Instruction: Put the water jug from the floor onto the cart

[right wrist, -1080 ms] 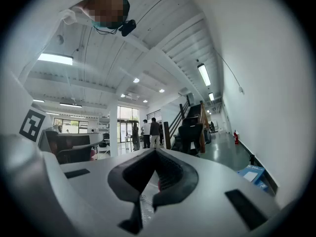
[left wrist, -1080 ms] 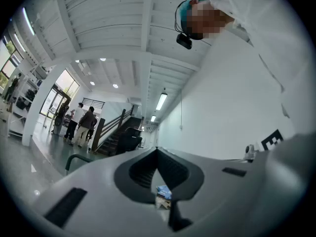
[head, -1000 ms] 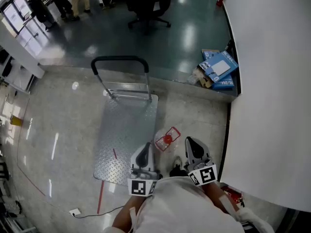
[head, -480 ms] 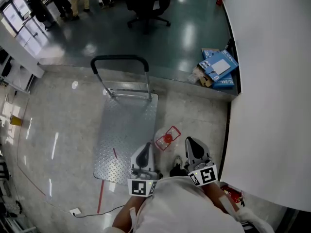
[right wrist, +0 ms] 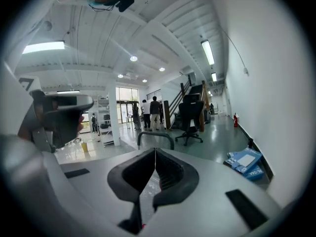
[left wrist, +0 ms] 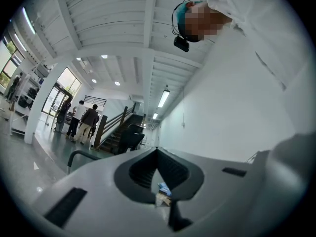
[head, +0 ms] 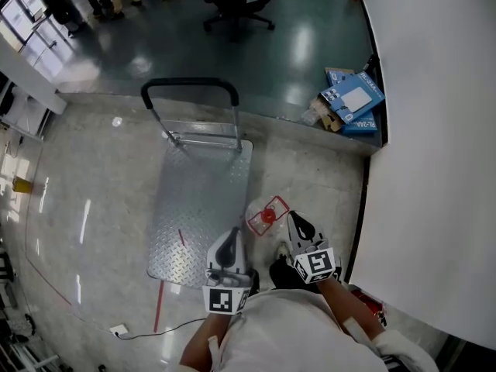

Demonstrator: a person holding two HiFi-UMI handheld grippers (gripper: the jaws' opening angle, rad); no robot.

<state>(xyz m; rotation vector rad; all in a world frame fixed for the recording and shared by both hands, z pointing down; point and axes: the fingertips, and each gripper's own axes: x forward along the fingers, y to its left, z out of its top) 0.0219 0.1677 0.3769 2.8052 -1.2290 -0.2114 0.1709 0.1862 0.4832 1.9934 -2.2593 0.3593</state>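
The cart (head: 198, 200) lay ahead of the left gripper (head: 229, 240), its ribbed metal deck running away from the jaws toward the black handle (head: 188, 85) at its far end. The left gripper hovered over the cart's near right corner with its jaws pressed together and nothing between them. Just right of that gripper and slightly ahead of it, the jug (head: 266, 218) stood on the floor, off the deck and just beside the cart's right edge. It was a clear jug with a red cap, seen from above, and how full it was could not be told. The right gripper (head: 293, 222) hung just right of the jug, its tip near the jug's side; whether it touched could not be told. Its jaws were also pressed together, pinching nothing. Well ahead of the right gripper and off to its right, blue boxes (head: 353, 101) lay heaped on the floor against the white wall (head: 434, 153). Their tops faced up, and what they held could not be told.
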